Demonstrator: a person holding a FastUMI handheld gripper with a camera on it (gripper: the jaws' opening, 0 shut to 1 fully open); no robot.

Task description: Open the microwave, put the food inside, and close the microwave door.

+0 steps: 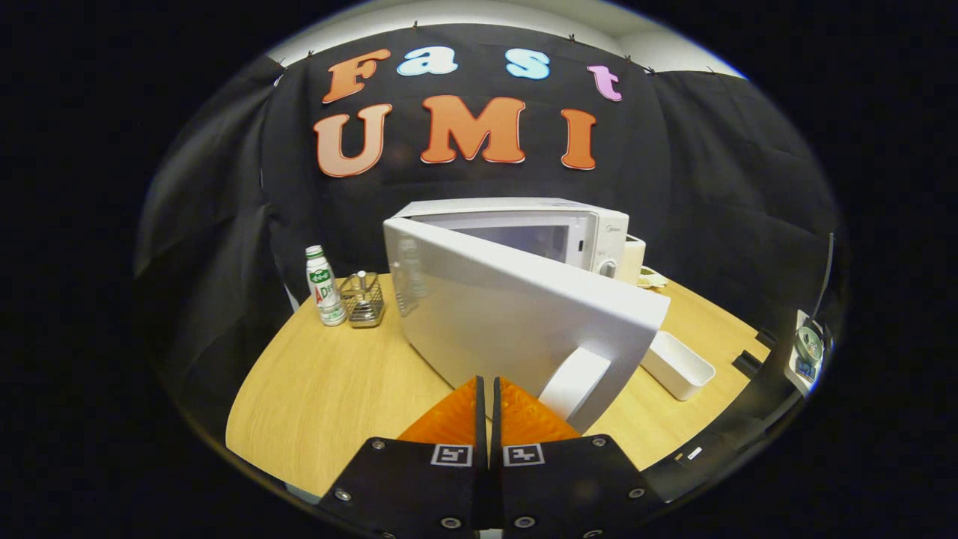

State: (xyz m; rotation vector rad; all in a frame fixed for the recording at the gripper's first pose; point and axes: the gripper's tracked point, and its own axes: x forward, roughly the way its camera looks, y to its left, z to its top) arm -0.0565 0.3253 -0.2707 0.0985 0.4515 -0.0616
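Observation:
A white microwave [524, 224] stands on the wooden table [329, 389]. Its door [509, 314] hangs partly open, hinged on the left, with its outer face turned toward me. The white door handle [575, 383] sits at the door's free lower right end. My gripper [488, 383] is shut with nothing between its fingers. Its tips are up against the lower part of the door's outer face, just left of the handle. Through the gap above the door I see part of the cavity [524, 238]; whether anything lies inside is hidden.
A white bottle with a green label [323, 286] and a small wire basket [363, 299] stand left of the microwave. A white rectangular tray [677, 364] lies right of the door. A pale item [651, 279] sits beside the microwave's far right corner.

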